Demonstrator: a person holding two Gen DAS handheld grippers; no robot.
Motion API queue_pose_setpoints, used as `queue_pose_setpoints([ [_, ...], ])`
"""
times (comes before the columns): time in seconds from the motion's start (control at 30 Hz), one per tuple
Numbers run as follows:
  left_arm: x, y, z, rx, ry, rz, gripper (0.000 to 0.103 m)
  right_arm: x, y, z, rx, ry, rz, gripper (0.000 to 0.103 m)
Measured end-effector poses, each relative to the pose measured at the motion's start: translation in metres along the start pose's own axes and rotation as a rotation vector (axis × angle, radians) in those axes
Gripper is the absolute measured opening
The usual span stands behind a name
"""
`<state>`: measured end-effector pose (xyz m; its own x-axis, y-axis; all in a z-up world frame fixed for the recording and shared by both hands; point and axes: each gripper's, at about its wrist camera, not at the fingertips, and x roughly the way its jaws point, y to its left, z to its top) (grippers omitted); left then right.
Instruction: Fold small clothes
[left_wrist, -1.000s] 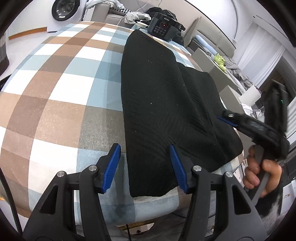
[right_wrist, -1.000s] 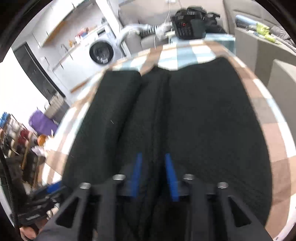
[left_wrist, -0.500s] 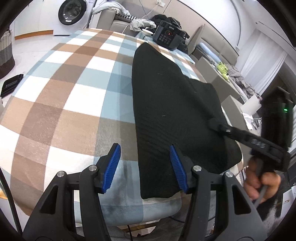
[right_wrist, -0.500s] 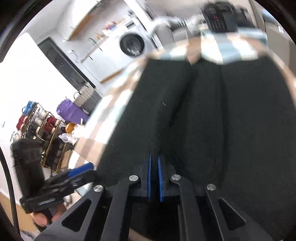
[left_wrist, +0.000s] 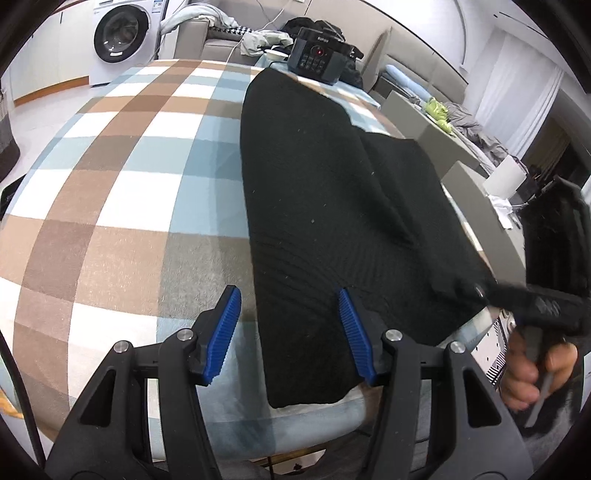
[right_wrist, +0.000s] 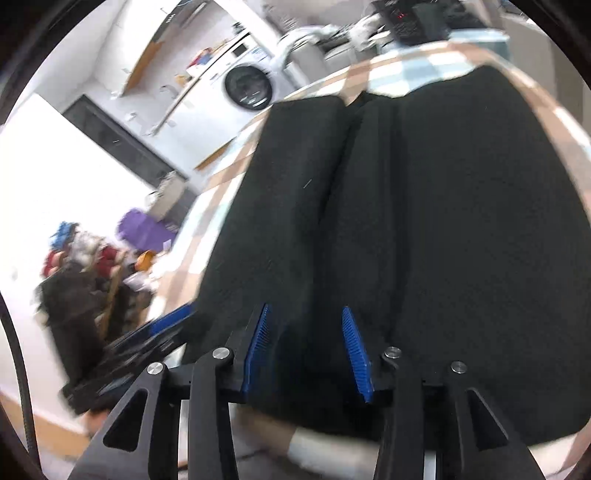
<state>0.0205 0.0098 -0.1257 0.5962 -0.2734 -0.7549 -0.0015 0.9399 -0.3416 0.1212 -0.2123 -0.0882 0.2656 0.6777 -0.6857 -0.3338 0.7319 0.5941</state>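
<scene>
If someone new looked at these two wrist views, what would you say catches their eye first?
Probably the long black knitted garment, lying flat along the right half of the brown, white and blue checked tablecloth. Next, the left gripper, its blue-padded jaws open astride the garment's near left edge, and the right gripper, jaws just reopened and apart over the near hem. Behind the table stands a white washing machine.

right claw (right_wrist: 306, 347) reopened over black garment (right_wrist: 424, 229)
</scene>
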Motion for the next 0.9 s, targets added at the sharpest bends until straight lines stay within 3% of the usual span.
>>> queue_pose_setpoints([
  [0.07,0.003,0.003,-0.002,-0.012,0.011,-0.002,0.052,0.001,0.007,-0.009,-0.052,-0.002,-0.023,0.041],
  [0.1,0.004,0.005,-0.002,-0.017,0.014,0.0,0.052,0.002,0.011,-0.012,-0.089,-0.008,-0.057,0.032],
  [0.13,0.004,0.006,-0.002,-0.019,0.016,-0.001,0.052,0.003,0.014,-0.013,-0.11,-0.007,-0.088,0.014],
  [0.17,0.005,0.006,-0.002,-0.021,0.019,-0.004,0.052,0.004,0.018,-0.014,-0.121,0.003,-0.094,0.005],
  [0.23,0.001,0.006,-0.002,-0.021,0.012,-0.011,0.052,-0.008,0.024,-0.013,-0.151,-0.035,-0.111,0.005],
  [0.3,-0.002,0.006,-0.001,-0.018,-0.001,-0.017,0.052,-0.017,0.028,-0.018,-0.146,-0.032,-0.133,0.005],
  [0.37,0.001,0.007,0.0,-0.017,0.006,-0.014,0.052,-0.009,0.02,-0.024,-0.15,0.034,-0.202,0.005],
  [0.47,0.003,0.009,0.001,-0.027,0.016,-0.007,0.052,-0.004,0.018,-0.024,-0.123,0.04,-0.179,0.007],
  [0.63,-0.013,0.008,0.014,-0.031,-0.041,-0.018,0.052,-0.009,0.008,0.004,-0.071,-0.053,-0.17,0.038],
  [0.8,-0.014,-0.012,0.03,0.054,-0.093,-0.057,0.052,0.019,-0.002,0.053,0.007,-0.067,-0.158,0.038],
  [0.9,0.002,-0.024,0.029,0.11,-0.052,-0.064,0.052,0.034,-0.002,0.077,0.019,-0.06,-0.138,0.038],
])
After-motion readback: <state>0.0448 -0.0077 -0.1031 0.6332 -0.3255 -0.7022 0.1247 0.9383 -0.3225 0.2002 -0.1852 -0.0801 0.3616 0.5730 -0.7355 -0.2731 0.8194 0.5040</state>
